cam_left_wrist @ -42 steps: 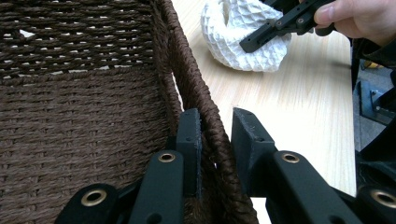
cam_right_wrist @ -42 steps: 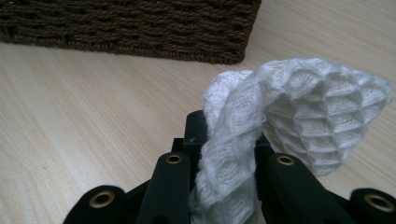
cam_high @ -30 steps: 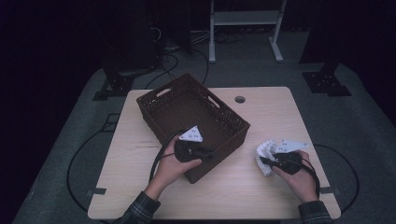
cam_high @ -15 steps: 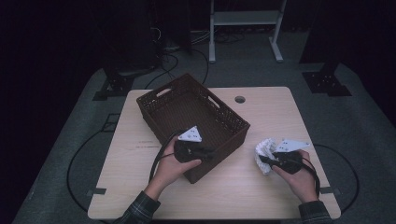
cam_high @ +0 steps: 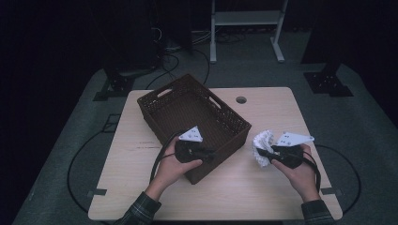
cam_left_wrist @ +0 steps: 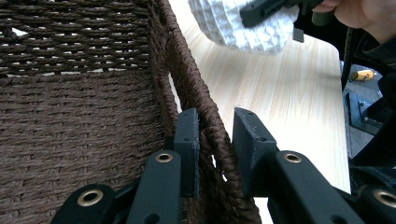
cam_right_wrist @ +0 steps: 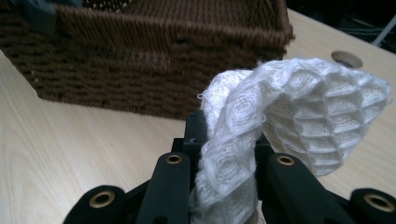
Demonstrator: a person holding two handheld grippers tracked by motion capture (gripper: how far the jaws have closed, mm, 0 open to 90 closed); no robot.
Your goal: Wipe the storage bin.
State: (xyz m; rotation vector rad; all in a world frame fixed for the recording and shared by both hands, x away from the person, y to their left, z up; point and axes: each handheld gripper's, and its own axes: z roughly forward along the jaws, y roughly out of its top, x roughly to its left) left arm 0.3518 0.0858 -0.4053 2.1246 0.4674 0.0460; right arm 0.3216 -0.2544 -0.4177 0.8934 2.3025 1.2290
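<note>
A dark brown woven basket point(cam_high: 225, 150) stands slanted on the middle of the light wooden table point(cam_high: 263, 192). My left gripper point(cam_high: 210, 153) is shut on its near right wall; in the left gripper view that gripper point(cam_left_wrist: 215, 122) has one jaw inside and one outside the woven rim point(cam_left_wrist: 187, 79). To the right of the basket my right gripper point(cam_high: 264, 153) is shut on a white honeycomb-textured cloth point(cam_high: 262, 139), held just above the tabletop. In the right gripper view the cloth point(cam_right_wrist: 317, 116) bunches up between the jaws point(cam_right_wrist: 229, 133) and droops to the right. The basket's inside looks bare.
A round cable hole point(cam_high: 241, 100) sits in the table behind the basket. Dark stands and cables cover the floor beyond the far edge, with a white frame point(cam_high: 244, 18) at the back. Bare wood lies in front of the basket and between my hands.
My right gripper has risen a little with the white cloth. The left gripper and the basket have stayed put.
</note>
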